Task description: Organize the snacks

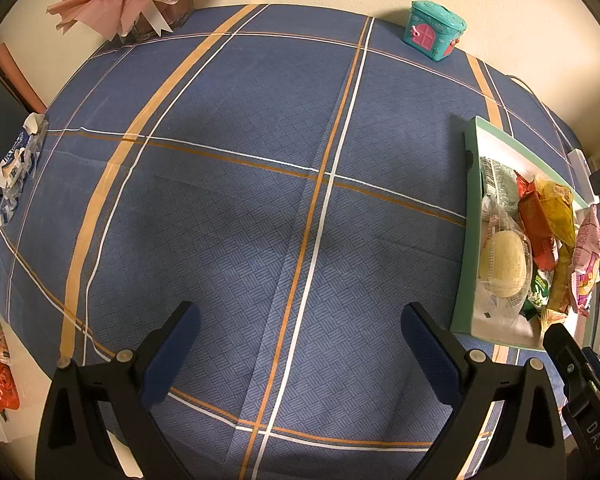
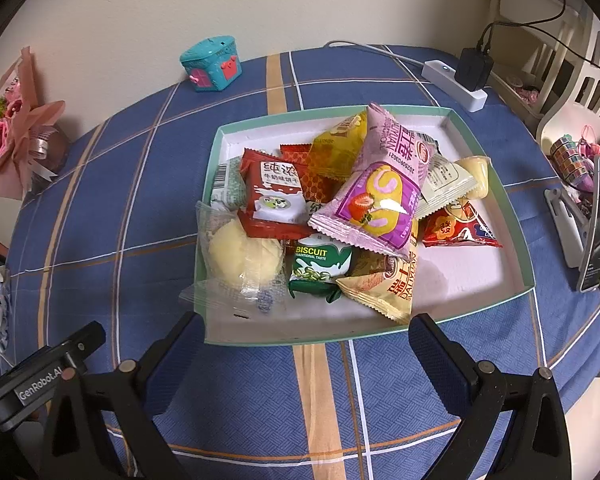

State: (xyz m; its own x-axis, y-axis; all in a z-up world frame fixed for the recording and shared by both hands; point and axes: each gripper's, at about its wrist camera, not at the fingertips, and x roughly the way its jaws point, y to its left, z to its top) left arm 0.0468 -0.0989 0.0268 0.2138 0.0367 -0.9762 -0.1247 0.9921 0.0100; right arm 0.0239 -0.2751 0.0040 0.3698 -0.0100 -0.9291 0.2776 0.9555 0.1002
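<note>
**A:** Where are your snacks right now?

**B:** They sit heaped in the shallow green tray (image 2: 518, 220) on the blue plaid tablecloth (image 2: 140, 208). Your right gripper (image 2: 300, 344) hovers just in front of the tray's near wall, its tongs spread wide and holding nothing.

**A:** What lies on top of the heap?

**B:** You see a pink roll-cake packet (image 2: 376, 188) across the middle, overlapping a red biscuit packet (image 2: 274, 196) to its left. At the near left corner a clear-wrapped pale bun (image 2: 240, 256) hangs over the tray's wall. Beside it is a green packet marked BISCUIT (image 2: 318, 266), then a yellow packet (image 2: 384, 286) at the front.

**A:** And your left gripper?

**B:** Your left gripper (image 1: 300, 336) is over bare cloth, tongs wide and empty. The tray (image 1: 462, 264) is off to its right, well apart.

**A:** Anything else on the table?

**B:** A teal house-shaped tin (image 2: 212, 64) stands at the far edge, a pink bouquet (image 2: 16, 132) at the left, and a white power strip (image 2: 456, 84) beyond the tray.
</note>
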